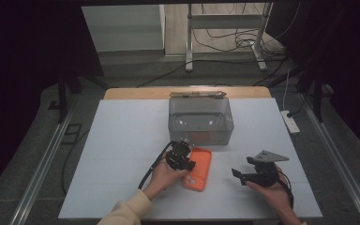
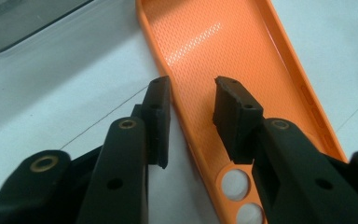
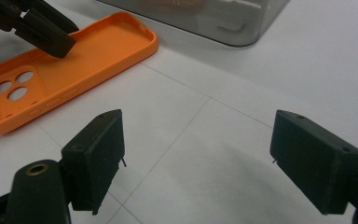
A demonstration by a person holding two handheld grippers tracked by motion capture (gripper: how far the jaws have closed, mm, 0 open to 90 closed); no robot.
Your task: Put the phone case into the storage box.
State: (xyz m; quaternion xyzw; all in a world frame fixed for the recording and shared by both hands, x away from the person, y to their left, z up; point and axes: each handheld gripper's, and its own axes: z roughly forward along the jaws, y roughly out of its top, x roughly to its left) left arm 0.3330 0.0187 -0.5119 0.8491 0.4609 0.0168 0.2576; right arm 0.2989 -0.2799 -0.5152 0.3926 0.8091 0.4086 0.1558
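Note:
An orange phone case (image 1: 198, 168) lies open side up on the white table (image 1: 122, 140), its camera holes toward the person. My left gripper (image 1: 187, 165) is at the case's left long edge. In the left gripper view the case's rim (image 2: 168, 79) runs between the two jaws of the left gripper (image 2: 191, 84): one jaw stands outside the case, the other over its textured inside (image 2: 223, 51). A gap shows on both sides of the rim. To the right, my right gripper (image 1: 239, 174) is open with only bare table between its jaws (image 3: 196, 135). From there I see the case (image 3: 74, 65) and the left gripper (image 3: 46, 32).
A clear grey plastic box (image 1: 200, 119) stands just beyond the case, its wall close to the left gripper (image 2: 18, 18) and also seen from the right (image 3: 223, 23). A wooden strip (image 1: 197, 93) lies behind it. A power strip (image 1: 290, 122) sits off the table's right edge.

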